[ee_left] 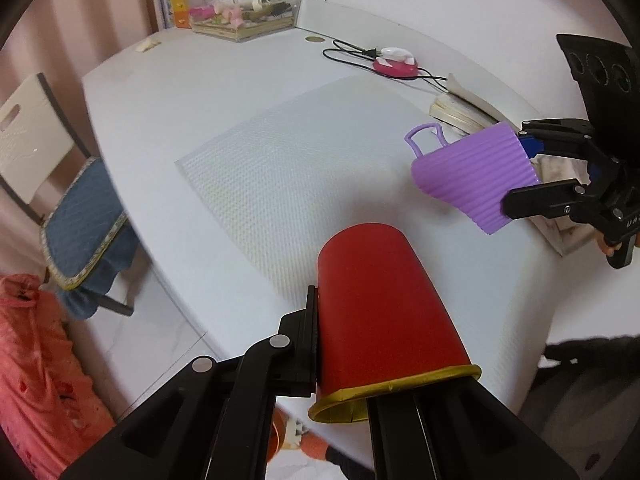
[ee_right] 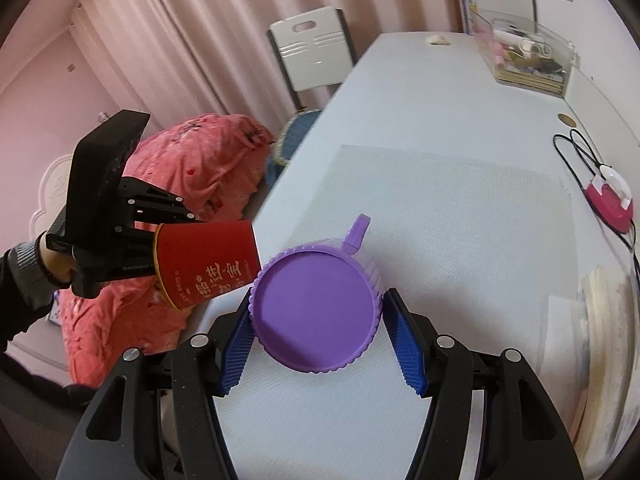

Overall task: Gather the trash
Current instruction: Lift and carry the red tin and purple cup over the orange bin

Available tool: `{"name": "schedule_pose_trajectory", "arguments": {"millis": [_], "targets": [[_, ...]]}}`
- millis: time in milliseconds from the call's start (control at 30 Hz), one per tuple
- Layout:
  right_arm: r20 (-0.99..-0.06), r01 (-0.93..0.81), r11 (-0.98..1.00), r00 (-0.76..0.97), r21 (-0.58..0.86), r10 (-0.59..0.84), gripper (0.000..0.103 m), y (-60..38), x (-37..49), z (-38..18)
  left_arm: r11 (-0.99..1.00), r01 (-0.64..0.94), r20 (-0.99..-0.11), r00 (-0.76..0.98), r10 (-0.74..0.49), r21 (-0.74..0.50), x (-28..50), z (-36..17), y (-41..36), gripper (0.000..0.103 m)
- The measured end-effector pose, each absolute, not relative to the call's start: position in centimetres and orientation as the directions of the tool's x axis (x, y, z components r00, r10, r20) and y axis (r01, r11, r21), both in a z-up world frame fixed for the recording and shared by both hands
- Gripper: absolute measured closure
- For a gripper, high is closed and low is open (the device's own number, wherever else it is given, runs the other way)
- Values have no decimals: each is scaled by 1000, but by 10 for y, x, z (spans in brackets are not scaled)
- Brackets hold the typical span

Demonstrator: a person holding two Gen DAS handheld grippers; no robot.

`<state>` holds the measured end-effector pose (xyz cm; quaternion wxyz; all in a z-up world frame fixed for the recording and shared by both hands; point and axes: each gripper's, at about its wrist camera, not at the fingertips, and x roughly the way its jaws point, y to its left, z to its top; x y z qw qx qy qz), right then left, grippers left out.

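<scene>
Left wrist view: left claw clamped on red paper cup, held above near edge of white desk; textured mat beyond | Right wrist view: right claw gripping purple ribbed cup by its sides, seemingly lifted off desk; red cup at left.
</scene>
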<state>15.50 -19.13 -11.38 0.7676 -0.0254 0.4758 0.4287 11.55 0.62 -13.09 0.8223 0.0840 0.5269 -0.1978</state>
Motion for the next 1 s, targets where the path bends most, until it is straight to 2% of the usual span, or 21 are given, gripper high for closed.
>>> {"name": "schedule_pose_trajectory", "arguments": {"millis": [200,367,733,1000], "targets": [[-734,-739,554,121,383,668,41,-172,117,-97,940,339,-887,423,-186,-36,59,-102,28,99],[-729,-801,460,44,383,683,41,-127,92,-92,969,246,-889,439,-131,-21,23,-98,54,99],[-744,-903,228,-134,363,655,41,14,40,-88,999,24,-911,409,-44,-37,-37,-120,144,99],[-786,-923,137,-220,359,577,41,98,18,-124,996,-47,-931,362,-55,-77,-44,-159,205,99]]}}
